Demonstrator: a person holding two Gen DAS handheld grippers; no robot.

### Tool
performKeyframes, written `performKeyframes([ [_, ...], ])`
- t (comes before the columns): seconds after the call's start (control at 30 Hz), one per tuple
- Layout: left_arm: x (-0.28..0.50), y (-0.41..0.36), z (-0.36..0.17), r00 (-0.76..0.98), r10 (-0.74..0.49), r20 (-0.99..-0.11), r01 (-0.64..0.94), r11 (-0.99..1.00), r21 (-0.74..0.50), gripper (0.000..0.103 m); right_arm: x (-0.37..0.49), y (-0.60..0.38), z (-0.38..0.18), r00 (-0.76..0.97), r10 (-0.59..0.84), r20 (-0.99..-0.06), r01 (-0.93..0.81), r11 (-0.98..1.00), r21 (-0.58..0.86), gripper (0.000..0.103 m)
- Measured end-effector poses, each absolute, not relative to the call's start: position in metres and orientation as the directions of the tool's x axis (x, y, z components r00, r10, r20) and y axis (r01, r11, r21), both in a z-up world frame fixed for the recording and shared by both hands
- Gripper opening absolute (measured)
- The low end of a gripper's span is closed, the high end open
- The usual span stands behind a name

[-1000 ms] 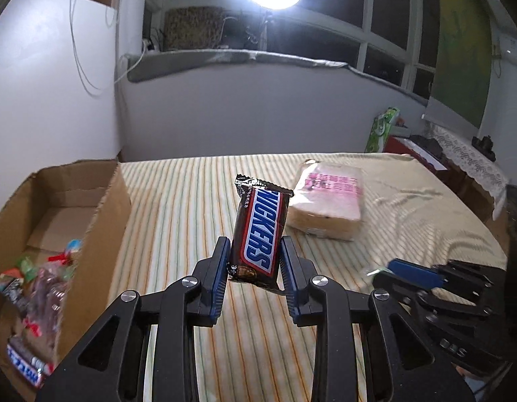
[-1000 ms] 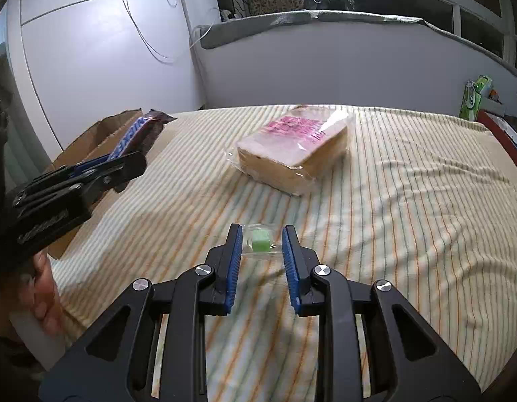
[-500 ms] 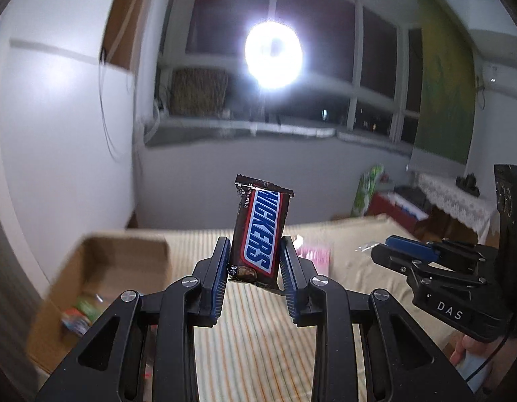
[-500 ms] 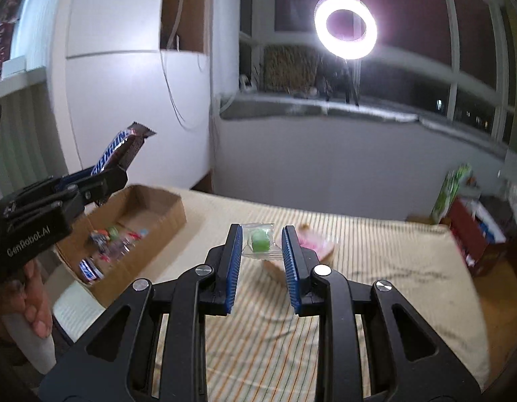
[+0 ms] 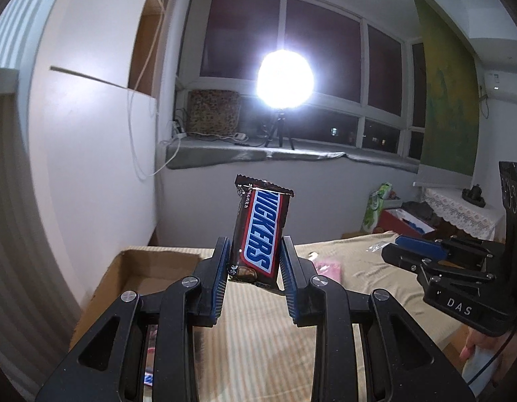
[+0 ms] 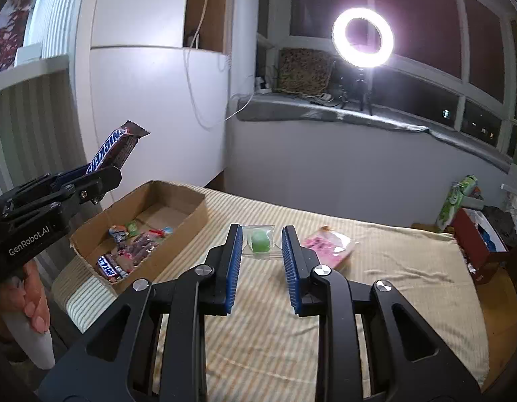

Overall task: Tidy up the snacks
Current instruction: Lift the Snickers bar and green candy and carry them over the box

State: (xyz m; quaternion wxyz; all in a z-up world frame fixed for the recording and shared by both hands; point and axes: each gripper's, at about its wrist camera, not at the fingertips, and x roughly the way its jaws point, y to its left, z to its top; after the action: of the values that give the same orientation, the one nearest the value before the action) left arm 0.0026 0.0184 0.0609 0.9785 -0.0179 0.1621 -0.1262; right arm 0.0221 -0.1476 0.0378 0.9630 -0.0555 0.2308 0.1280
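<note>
My left gripper (image 5: 255,261) is shut on a Snickers bar (image 5: 260,231), held upright high above the table. It shows in the right wrist view too, where the bar (image 6: 114,149) hangs above the near end of the open cardboard box (image 6: 191,216). My right gripper (image 6: 261,244) is shut on a small clear packet with a green candy (image 6: 259,242), also lifted above the striped tablecloth (image 6: 392,268). The box holds several wrapped snacks (image 6: 131,251). A pink-labelled bread package (image 6: 327,246) lies on the table beyond my right gripper.
A ring light (image 6: 363,37) on a tripod stands on the windowsill behind the table. A white cabinet (image 6: 148,107) stands behind the box. A green bag (image 6: 457,197) and a red box (image 6: 479,244) sit off the table's right side.
Both grippers have risen further with their snacks, tilting the views up from the table toward the window. The box and bread package now sit lower in view.
</note>
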Motion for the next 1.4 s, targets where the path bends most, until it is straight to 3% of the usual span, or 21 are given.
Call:
performKeyframes([
  [0.7,-0.017,0.157,0.032,0.934,0.024,-0.356,-0.061,0.994,-0.093,0.028,0.056,0.024,0.014,0.737,0.451,-0.504,-0.557,0.827,-0.074,0.025],
  [1.07,-0.011,0.144,0.034,0.935,0.009,-0.355,-0.034,0.997,-0.064,0.028,0.069,0.026,0.012,0.719,0.46,-0.521,-0.574,0.816,-0.071,0.025],
  [1.4,0.004,0.149,0.019,0.917,-0.003,-0.399,-0.023,0.998,-0.06,0.028,0.099,0.042,-0.031,0.661,0.452,-0.598,-0.587,0.809,-0.037,0.025],
])
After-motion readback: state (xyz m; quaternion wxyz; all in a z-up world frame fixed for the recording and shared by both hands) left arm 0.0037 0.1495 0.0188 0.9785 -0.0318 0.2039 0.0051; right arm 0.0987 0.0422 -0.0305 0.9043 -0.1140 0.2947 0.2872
